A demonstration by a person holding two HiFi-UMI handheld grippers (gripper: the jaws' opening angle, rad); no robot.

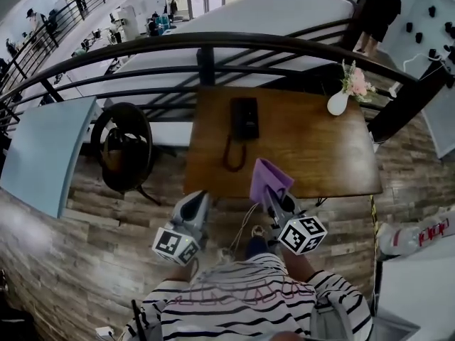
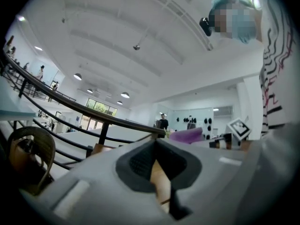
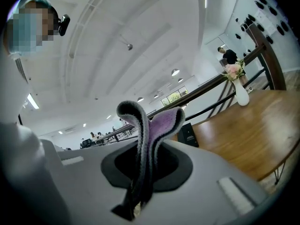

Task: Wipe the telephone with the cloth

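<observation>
Standing at the near edge of a brown wooden surface [image 1: 313, 148], in a striped top, with a hand-held gripper in each hand. Clamping a purple cloth [image 1: 269, 180] in the right hand-held gripper [image 1: 276, 199], pinched tight on a fold so that a grey-edged loop of it sticks up past the tips. Holding that cloth above the near edge of the surface, apart from the telephone [image 1: 244, 117] and nearer than it. Carrying the left hand-held gripper [image 1: 193, 206] low, just short of the near left corner of the surface, drawn together down to a thin slit and gripping nothing. Lying flat toward the far side of the surface, a little left of centre: the black telephone, with its dark cord [image 1: 233, 155] curling in a loop toward the near edge. Well apart from it, upright at the far right corner: a white vase [image 1: 338, 102] of pink flowers. Beyond the surface, a dark curved railing [image 1: 213, 42]; to the left, on the plank floor, a round wicker chair [image 1: 124, 148]. Far off at the upper right, a person in black [image 1: 377, 13]
</observation>
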